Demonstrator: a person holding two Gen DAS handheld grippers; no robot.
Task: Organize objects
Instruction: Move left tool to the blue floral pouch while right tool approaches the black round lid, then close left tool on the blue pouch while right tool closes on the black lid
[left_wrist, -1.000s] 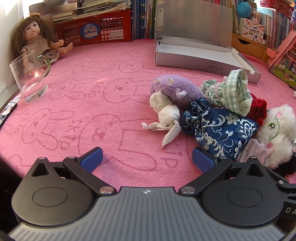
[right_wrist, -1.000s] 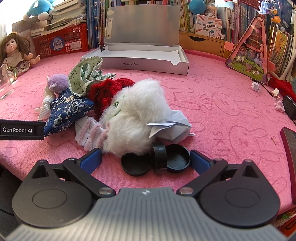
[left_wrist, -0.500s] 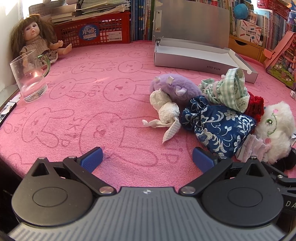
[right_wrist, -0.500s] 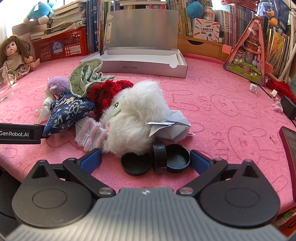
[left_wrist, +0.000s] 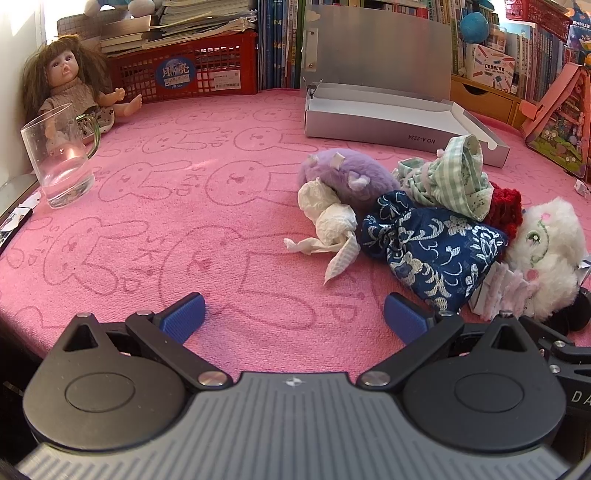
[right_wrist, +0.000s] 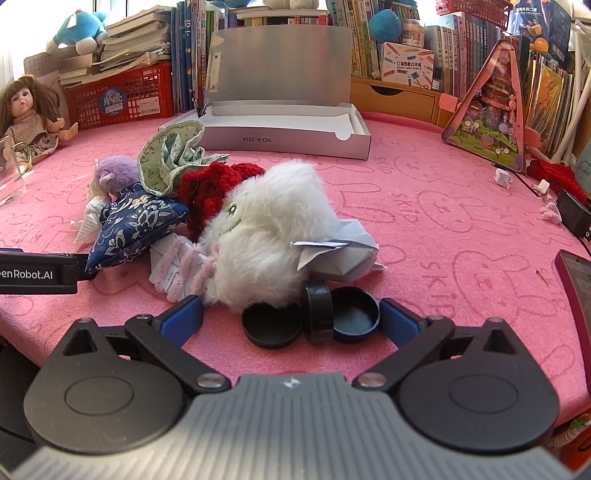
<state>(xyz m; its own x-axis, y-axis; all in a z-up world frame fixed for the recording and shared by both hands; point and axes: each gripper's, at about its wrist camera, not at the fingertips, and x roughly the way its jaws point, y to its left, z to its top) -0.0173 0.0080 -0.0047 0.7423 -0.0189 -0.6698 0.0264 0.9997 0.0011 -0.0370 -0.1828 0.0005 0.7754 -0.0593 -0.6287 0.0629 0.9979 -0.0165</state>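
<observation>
Just ahead of wide-open, empty right hand-held gripper (right_wrist: 291, 317), black caps (right_wrist: 311, 320), left hand-held gripper (left_wrist: 293, 314) likewise open

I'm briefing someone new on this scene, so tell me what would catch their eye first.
The heap of soft things mid-cloth draws the eye: a fluffy white plush against a red knitted piece, with a blue floral pouch to its left. Just ahead of the open right gripper sit small black round lids. At the back, an open silver box and, far left, a doll behind a glass mug.
</observation>
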